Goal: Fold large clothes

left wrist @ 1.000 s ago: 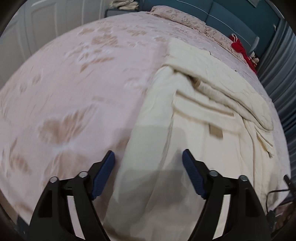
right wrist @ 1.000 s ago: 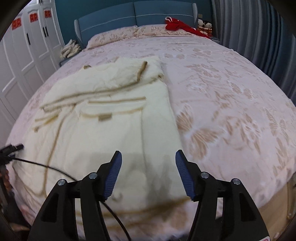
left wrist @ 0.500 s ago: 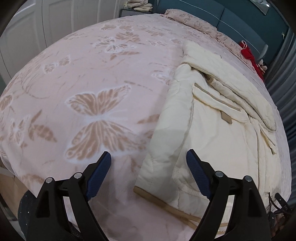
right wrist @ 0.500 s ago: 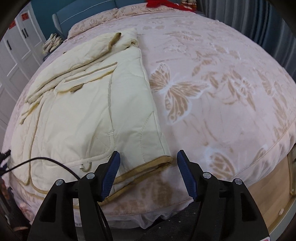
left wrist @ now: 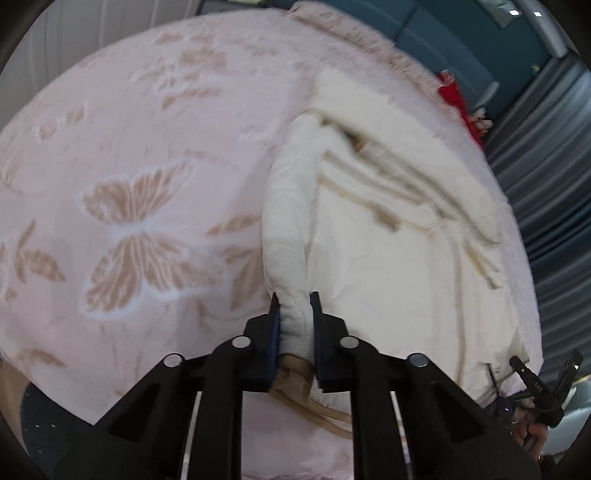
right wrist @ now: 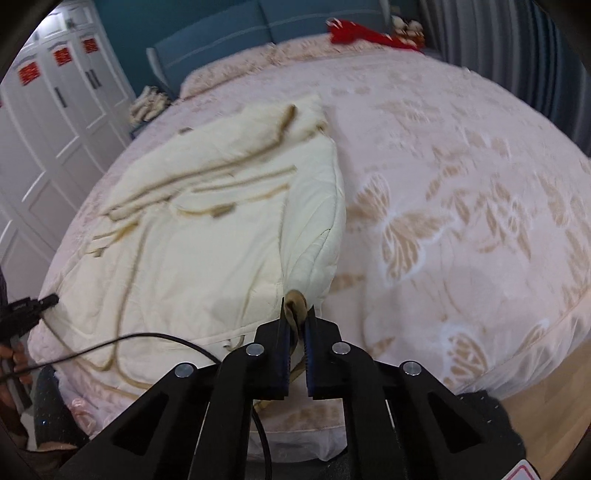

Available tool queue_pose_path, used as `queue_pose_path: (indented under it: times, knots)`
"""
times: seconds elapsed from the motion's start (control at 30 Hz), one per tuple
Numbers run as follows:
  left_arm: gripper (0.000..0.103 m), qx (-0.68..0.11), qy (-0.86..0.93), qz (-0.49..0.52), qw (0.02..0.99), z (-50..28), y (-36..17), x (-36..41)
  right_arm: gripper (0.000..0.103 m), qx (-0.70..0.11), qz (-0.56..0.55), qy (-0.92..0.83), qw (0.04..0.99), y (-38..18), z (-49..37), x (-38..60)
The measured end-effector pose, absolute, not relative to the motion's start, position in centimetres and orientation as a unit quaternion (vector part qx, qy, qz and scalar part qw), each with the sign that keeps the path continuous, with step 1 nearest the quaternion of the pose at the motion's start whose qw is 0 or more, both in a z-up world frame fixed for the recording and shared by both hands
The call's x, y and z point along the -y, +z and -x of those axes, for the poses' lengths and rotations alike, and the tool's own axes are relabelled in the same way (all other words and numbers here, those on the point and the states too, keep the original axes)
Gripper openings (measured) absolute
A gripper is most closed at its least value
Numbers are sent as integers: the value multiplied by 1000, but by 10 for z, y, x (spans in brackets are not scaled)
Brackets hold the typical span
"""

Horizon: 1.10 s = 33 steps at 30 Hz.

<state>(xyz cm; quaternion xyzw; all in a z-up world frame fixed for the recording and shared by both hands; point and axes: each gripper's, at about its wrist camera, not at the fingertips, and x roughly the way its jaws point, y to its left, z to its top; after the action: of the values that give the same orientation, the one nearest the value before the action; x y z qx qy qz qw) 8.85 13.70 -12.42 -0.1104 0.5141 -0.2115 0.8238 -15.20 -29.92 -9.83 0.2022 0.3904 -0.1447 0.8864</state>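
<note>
A large cream quilted garment (left wrist: 388,258) with tan trim lies spread on the pink butterfly-patterned bed (left wrist: 129,147). My left gripper (left wrist: 294,301) has its jaws closing, and the pads press on the garment's near left corner, which bunches up between them. In the right wrist view the same garment (right wrist: 207,240) fills the left half of the bed (right wrist: 461,184). My right gripper (right wrist: 297,308) also has its jaws closing, pinching the tan-trimmed hem at the near right corner. Both corners are raised slightly off the bedspread.
A red cloth (right wrist: 362,35) lies by the blue headboard (right wrist: 221,40). White wardrobe doors (right wrist: 48,129) stand to the left, grey curtains (left wrist: 546,166) to the right. A black cable (right wrist: 147,338) crosses the garment's near hem. Wooden floor (right wrist: 546,406) shows beyond the bed's front edge.
Both grippers stood wide open over the hem before. Now each has shut on a near corner of the garment and lifted it a little.
</note>
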Motion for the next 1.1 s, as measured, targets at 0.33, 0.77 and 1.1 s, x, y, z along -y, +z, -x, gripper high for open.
queue_pose_path:
  times: [0.33, 0.77, 1.1]
  knots:
    - [8, -435, -287, 100, 847, -37, -23, -156, 4, -367, -79, -17, 927, -3, 215, 248]
    - [8, -322, -311, 140, 883, -11, 97, -188, 4, -219, -155, -58, 961, 63, 179, 297]
    - [9, -329, -224, 75, 914, -181, 51, -94, 15, -216, -194, -144, 946, 14, 48, 358]
